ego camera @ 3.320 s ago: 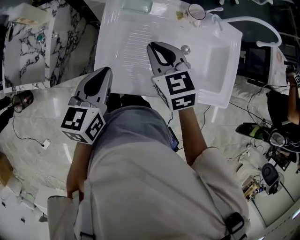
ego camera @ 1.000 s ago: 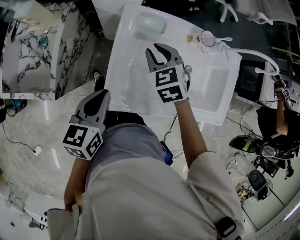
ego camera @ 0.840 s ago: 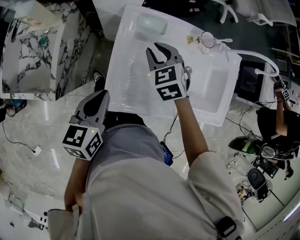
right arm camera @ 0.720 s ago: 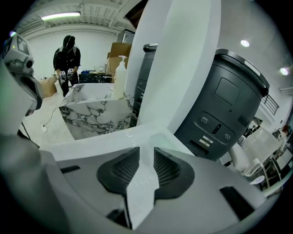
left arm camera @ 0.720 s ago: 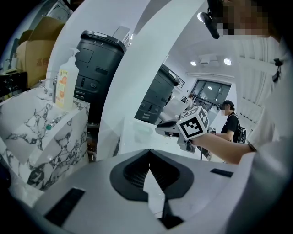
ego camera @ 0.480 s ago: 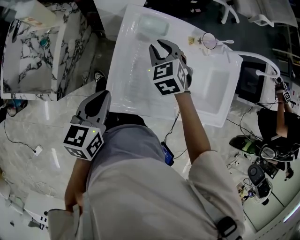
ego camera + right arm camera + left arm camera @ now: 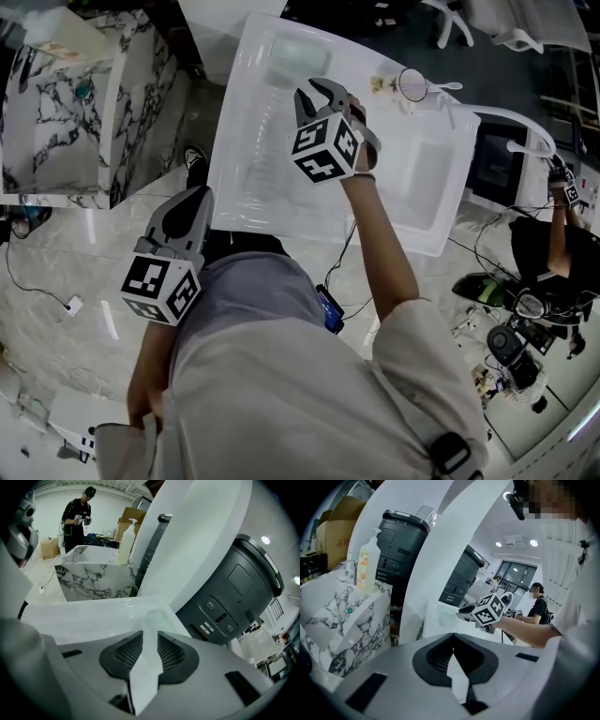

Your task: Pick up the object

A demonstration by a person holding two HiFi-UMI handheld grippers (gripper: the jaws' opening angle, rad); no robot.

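A pale green translucent block point(image 7: 300, 54) lies at the far left corner of the white washstand top point(image 7: 253, 169). My right gripper point(image 7: 317, 92) hovers over the top just short of the block, pointing down at it. Its jaws have opened slightly wider over the last second and hold nothing. In the right gripper view the block point(image 7: 157, 617) lies just past the open right gripper point(image 7: 149, 637). My left gripper point(image 7: 195, 195) hangs off the washstand's near left edge, with its jaws touching at the tips and nothing held. The left gripper view shows the left gripper point(image 7: 453, 637) aimed toward the right gripper point(image 7: 464, 614).
A sunken basin point(image 7: 422, 173) fills the washstand's right side, with a curved white faucet point(image 7: 520, 122) and a round glass point(image 7: 412, 84) behind it. A marbled box point(image 7: 66, 103) stands to the left. A black machine point(image 7: 234, 588) stands behind the washstand. Cables cross the floor.
My right gripper has moved toward the far left of the washstand top, closer to the green block, sinking and rolling. The left gripper has stayed where it was.
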